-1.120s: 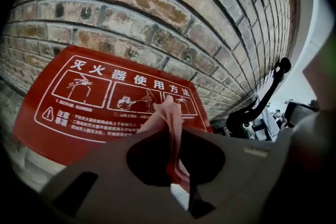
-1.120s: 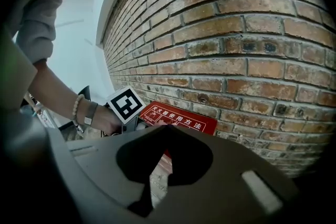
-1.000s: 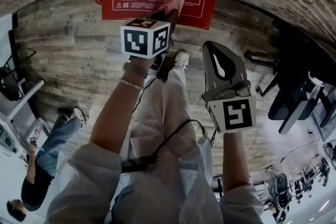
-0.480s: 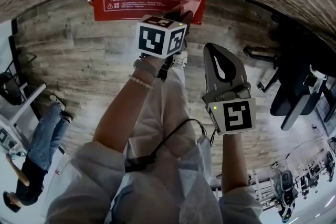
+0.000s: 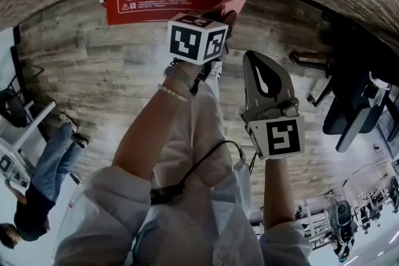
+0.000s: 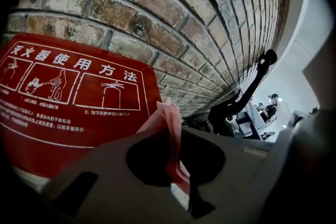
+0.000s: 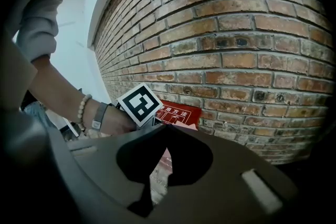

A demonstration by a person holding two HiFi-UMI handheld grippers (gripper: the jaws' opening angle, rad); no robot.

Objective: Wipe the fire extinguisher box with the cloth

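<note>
Left gripper view shows the left hand-held gripper (image 6: 181,173) closed on a pink cloth (image 6: 167,126), which stands up out of its jaws. Just beyond the jaw tips and to their left is the red fire extinguisher box (image 6: 68,107) with white printed instructions, and the cloth overlaps its right edge; whether it touches the box I cannot tell. Behind the box rises a brick wall (image 6: 157,13). In the right gripper view the right hand-held gripper (image 7: 166,128) has its jaw tips together with nothing between them. It is held back, beside the left one, pointing toward the same wall. Past its tips the box appears small and far.
</note>
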